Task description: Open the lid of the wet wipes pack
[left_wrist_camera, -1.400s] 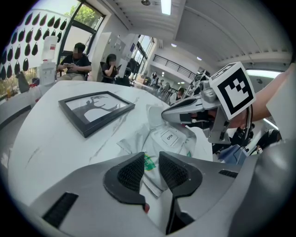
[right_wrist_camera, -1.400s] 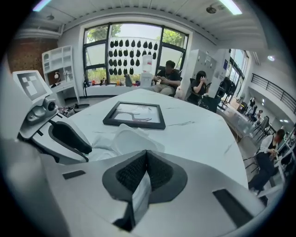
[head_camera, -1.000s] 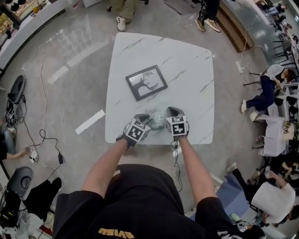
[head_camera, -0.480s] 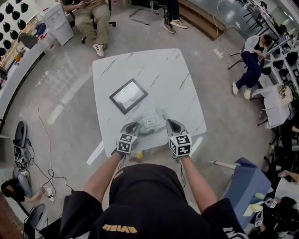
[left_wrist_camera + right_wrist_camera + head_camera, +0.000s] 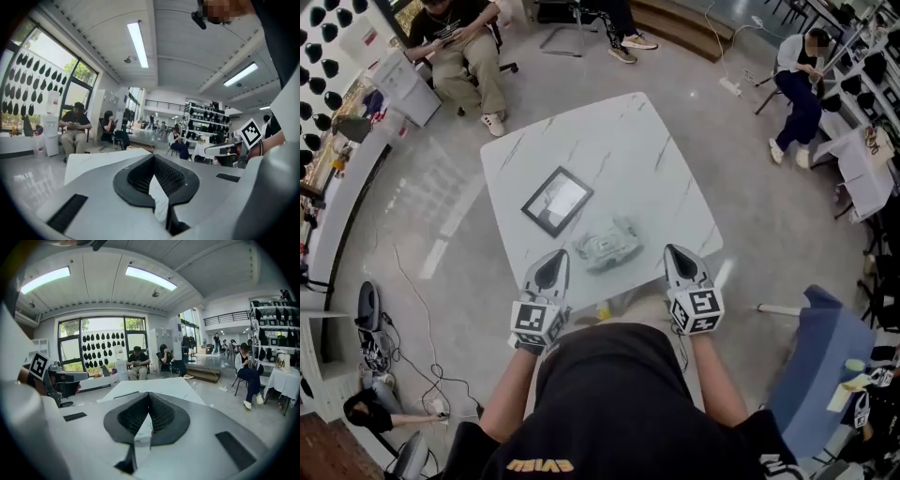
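Note:
The wet wipes pack [image 5: 607,246], pale and crinkled with its lid on top, lies on the white marble table [image 5: 628,150] near the front edge. No gripper touches it. My left gripper [image 5: 551,272] hangs near the table's front edge, to the pack's left and nearer me. Its jaws have just been closing and now meet at the tips [image 5: 153,157] with nothing between them. My right gripper [image 5: 678,262] is to the pack's right, raised the same way. It is shut and empty [image 5: 149,394].
A black-framed picture [image 5: 557,201] lies flat on the table behind the pack to the left. People sit on chairs beyond the table [image 5: 459,47] and at the right [image 5: 795,80]. Cables trail on the floor at the left [image 5: 412,309].
Both grippers have come away from the pack's sides, risen and drawn back toward me, further apart. The left jaws have closed. The pack stays on the table.

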